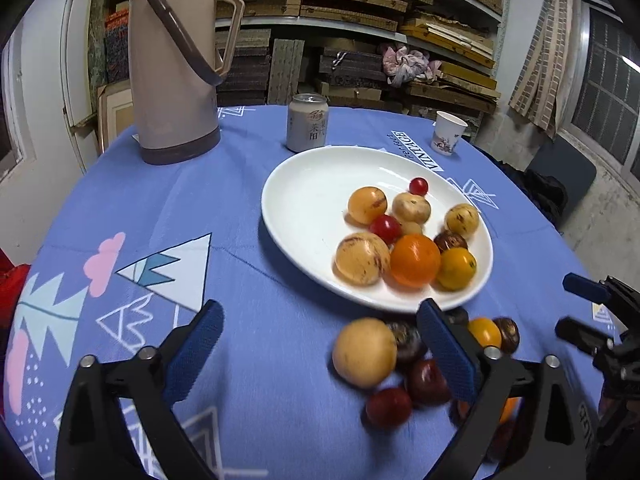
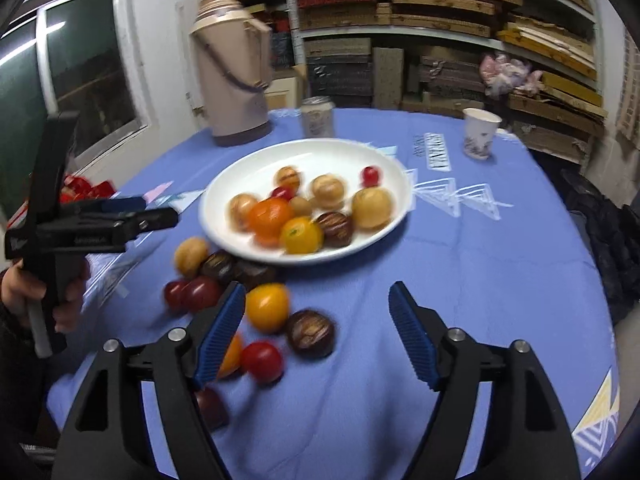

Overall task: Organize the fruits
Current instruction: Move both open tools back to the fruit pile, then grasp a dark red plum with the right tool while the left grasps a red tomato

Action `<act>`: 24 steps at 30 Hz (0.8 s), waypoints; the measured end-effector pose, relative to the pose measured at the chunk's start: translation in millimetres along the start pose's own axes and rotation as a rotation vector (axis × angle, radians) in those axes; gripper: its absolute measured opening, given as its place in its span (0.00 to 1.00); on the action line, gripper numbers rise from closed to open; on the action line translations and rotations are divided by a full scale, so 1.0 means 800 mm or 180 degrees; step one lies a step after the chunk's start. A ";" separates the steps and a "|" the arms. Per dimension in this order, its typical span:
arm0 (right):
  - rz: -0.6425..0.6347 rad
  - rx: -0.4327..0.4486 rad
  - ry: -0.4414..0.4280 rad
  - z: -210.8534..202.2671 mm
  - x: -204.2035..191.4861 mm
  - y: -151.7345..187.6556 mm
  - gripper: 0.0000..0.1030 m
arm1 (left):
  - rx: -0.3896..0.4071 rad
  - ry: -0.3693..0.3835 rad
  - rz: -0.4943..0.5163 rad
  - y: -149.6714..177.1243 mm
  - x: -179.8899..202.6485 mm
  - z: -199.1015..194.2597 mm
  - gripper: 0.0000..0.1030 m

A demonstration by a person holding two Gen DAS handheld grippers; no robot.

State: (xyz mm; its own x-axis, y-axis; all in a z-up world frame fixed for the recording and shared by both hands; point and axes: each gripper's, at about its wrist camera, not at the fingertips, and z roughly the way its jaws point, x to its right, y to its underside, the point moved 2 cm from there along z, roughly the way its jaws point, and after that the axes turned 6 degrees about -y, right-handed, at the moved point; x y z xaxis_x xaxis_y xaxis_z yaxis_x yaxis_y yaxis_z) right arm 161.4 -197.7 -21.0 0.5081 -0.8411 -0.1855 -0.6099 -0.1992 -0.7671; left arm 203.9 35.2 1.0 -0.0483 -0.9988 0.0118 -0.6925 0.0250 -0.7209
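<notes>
At the far left of the blue patterned tabletop [image 1: 120, 208] stands a tall beige thermos [image 1: 174, 60] with a dark handle and base. Just right of it, nearer the middle, a pale drinks can [image 1: 307, 122] sits upright, close behind the rim of the white plate [image 1: 304, 208].

The left gripper [image 1: 320, 354] hangs low over the near side of the cloth with its blue-padded fingers [image 1: 194, 350] spread wide and nothing between the pads. In the right wrist view a hand [image 2: 24, 292] grips its handle at the left edge.

The plate holds a cluster of fruits toward its right half: a large orange one [image 1: 415, 260], pale yellow speckled ones, 2 small red ones, a dark brown striped one and a yellow one [image 1: 456, 269], mostly touching one another.

In front of the plate, loose fruits lie on the cloth: a pale yellow round one [image 1: 364, 352], dark brown ones, red ones and a yellow-orange one [image 2: 267, 306], bunched together beside the left gripper's right finger.

The right gripper [image 2: 318, 330] points at the cloth right of this loose group, its fingers [image 2: 412, 336] apart and empty; the left pad stands just beside the yellow-orange fruit.

Far right, a white paper cup [image 1: 449, 133] stands upright, well apart from the plate.
</notes>
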 end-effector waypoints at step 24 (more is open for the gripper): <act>-0.0272 -0.0714 -0.0459 0.045 -0.086 0.087 0.40 | -0.0412 -0.0077 0.0204 0.081 0.016 0.004 0.97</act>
State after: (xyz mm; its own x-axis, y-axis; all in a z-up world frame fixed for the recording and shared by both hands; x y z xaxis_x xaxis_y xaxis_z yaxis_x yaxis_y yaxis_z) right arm 105.5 -135.4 -83.7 0.6349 -0.7394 -0.2238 -0.6723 -0.3862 -0.6315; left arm 160.6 24.4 -47.6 -0.0792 -0.9956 -0.0492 -0.7757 0.0926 -0.6243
